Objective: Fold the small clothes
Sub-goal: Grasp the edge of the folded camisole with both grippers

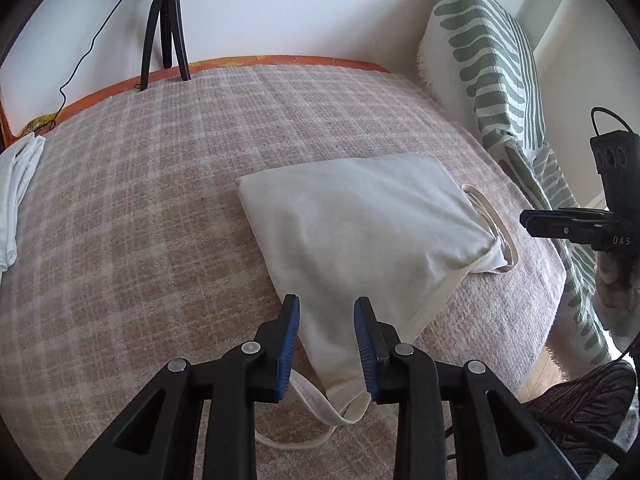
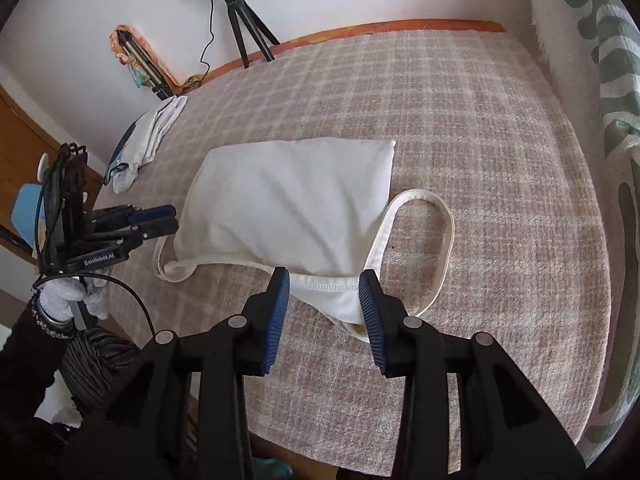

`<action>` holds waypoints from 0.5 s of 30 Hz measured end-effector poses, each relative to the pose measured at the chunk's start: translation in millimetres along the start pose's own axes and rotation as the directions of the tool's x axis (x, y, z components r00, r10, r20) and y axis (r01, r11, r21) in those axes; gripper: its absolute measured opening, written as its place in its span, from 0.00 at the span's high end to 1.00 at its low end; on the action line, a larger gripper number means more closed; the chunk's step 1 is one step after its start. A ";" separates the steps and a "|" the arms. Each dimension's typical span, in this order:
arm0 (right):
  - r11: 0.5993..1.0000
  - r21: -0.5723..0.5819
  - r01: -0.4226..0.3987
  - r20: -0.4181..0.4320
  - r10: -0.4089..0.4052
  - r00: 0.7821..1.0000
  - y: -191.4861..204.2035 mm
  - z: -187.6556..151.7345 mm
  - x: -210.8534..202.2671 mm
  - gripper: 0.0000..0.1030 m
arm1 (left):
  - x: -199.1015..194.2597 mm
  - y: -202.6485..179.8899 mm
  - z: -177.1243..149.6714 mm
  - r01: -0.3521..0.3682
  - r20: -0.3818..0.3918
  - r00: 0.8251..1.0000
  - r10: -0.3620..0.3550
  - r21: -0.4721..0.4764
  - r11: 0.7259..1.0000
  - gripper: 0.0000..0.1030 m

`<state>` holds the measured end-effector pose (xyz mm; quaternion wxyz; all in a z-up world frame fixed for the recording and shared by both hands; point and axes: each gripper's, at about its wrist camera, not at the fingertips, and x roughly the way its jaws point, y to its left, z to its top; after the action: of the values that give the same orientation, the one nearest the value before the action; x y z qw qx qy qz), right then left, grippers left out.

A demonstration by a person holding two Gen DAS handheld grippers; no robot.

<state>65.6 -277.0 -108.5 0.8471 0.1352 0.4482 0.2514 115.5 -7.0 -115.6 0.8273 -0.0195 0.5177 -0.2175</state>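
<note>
A cream tank top point(image 1: 360, 216) lies folded over on the checked blanket point(image 1: 160, 200); it also shows in the right wrist view point(image 2: 288, 200), with one strap looped out to the right point(image 2: 444, 216). My left gripper point(image 1: 327, 308) is open, its blue pads either side of the top's near corner, above the cloth. My right gripper point(image 2: 324, 280) is open over the other strap corner. Each gripper shows in the other's view: the right one at the right edge point(image 1: 532, 220), the left one at the left side point(image 2: 168, 220).
Folded white clothes point(image 1: 16, 196) lie at the blanket's left edge, also seen in the right wrist view point(image 2: 152, 136). A black tripod point(image 1: 164, 28) stands at the back by the wall. A green-patterned cushion point(image 1: 488, 60) leans at the right.
</note>
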 end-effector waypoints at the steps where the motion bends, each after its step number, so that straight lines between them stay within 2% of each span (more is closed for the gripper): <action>1: 1.000 0.021 -0.007 0.016 0.007 1.000 -1.6 3.7 5.0 0.63 | 5.5 -2.3 -3.6 0.005 -0.021 1.000 -0.005 0.008 1.000 0.73; 3: 0.999 0.045 0.023 0.035 -0.024 0.999 -2.2 11.9 20.8 0.63 | 12.9 -3.6 -11.4 -0.009 -0.045 0.999 0.010 0.013 1.000 0.73; 6: 0.993 0.060 0.098 0.010 -0.099 0.995 -5.9 20.9 45.5 0.52 | 11.2 0.7 -16.7 -0.003 -0.052 0.999 0.003 -0.004 1.000 0.72; 8: 0.992 0.086 0.092 -0.003 -0.092 0.996 -20.9 22.7 50.2 0.52 | 2.1 4.3 -14.8 -0.016 -0.024 1.000 0.016 -0.021 1.000 0.71; 10: 0.987 0.130 0.094 -0.008 -0.094 0.996 -33.7 25.3 55.1 0.52 | -10.1 11.4 -8.0 -0.012 0.028 1.000 0.013 -0.059 0.998 0.62; 11: 0.985 0.154 0.073 0.002 -0.074 0.997 -37.9 26.7 57.1 0.52 | -14.8 15.7 -4.5 -0.007 0.049 0.999 0.011 -0.085 0.996 0.49; 12: 0.984 0.174 0.043 0.011 -0.045 0.999 -41.9 28.3 56.4 0.52 | -17.6 21.9 -0.1 0.005 0.066 0.998 0.003 -0.117 0.993 0.41; 15: 0.976 0.217 -0.027 0.067 0.013 0.998 -50.3 33.3 50.2 0.51 | -18.1 40.5 8.3 0.065 0.084 0.995 -0.047 -0.226 0.972 0.40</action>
<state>132.1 -291.7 -147.4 0.8386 0.2400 0.4441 0.2048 129.7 34.9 -106.8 0.8327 -0.1377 0.5057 -0.1790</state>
